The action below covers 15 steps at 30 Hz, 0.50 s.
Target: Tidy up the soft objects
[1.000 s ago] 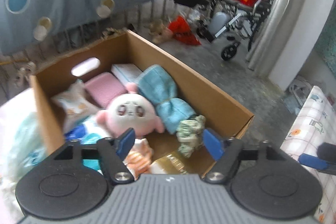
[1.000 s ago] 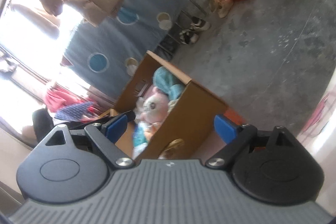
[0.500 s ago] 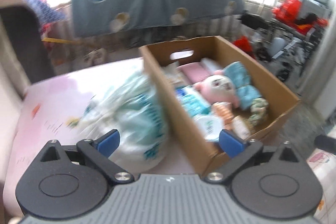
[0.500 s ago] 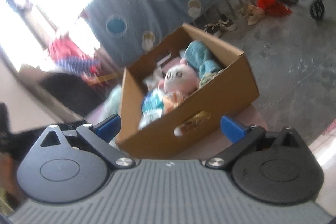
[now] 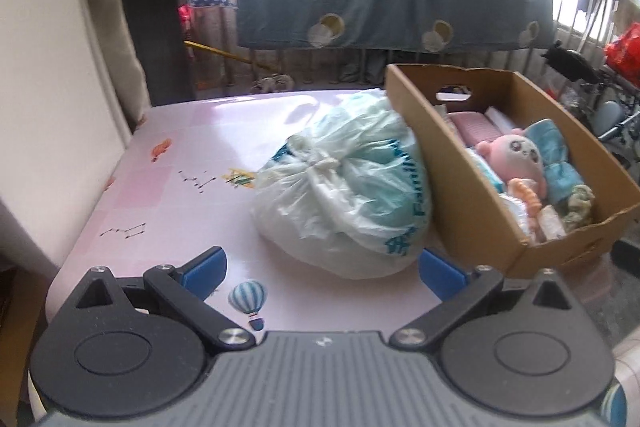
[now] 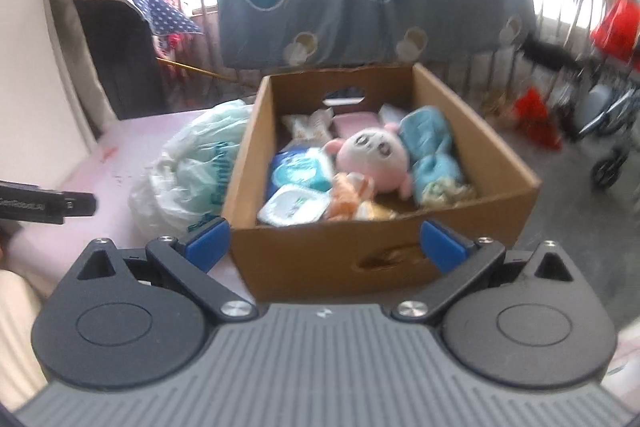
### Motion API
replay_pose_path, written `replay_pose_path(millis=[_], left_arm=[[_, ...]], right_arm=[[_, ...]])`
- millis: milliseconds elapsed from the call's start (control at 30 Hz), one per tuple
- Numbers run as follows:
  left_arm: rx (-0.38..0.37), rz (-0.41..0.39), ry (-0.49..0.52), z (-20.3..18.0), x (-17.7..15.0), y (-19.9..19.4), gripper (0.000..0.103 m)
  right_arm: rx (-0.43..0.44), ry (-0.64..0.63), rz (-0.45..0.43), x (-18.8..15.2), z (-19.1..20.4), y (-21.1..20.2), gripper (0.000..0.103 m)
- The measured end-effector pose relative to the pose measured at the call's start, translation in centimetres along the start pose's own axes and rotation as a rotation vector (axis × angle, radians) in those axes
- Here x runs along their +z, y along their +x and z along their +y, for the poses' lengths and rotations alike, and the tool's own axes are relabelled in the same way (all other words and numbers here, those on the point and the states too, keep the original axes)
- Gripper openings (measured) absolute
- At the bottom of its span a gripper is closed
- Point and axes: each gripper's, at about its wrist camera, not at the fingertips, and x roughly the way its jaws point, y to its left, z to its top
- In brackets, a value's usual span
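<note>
Both grippers have swung away from over the cardboard box (image 6: pixel 380 259) of soft toys, left gripper (image 5: pixel 322 269) and right gripper (image 6: pixel 324 241) spread wide and empty, facing the knotted plastic bag (image 5: pixel 344 195) leaning on the box, whose slippery film may slide free.

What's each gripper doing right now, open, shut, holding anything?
Left gripper: jaws just opened, now wide, holding nothing; the plastic bag lies ahead.
Right gripper: jaws just opened, now wide, empty, facing the cardboard box.
</note>
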Motion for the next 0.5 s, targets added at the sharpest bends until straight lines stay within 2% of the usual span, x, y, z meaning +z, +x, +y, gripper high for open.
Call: replay_pose_path(millis=[133,267,400,500], left_arm=[[0.006,0.028,-0.003,0.2,-0.2,0.7,0.103],[0.010,0.025,-0.018,0.5,-0.7,1.1,0.103],[-0.011,0.025,-0.027,0.4,-0.9,1.1,0.103],[0.001,0.011,-0.029,0.5,-0.9,0.9,0.103]], right_arm=[[-0.060,-0.064,-0.005,-0.2,1.2,0.0,0.102],[-0.098,-0.070,0.004,-0.2,1.9,-0.1,0.102],[-0.066,-0.036,-0.008,0.1,1.9,-0.3,0.102],[0.006,-0.003,0.006,0.6,1.4,0.0,0.102]])
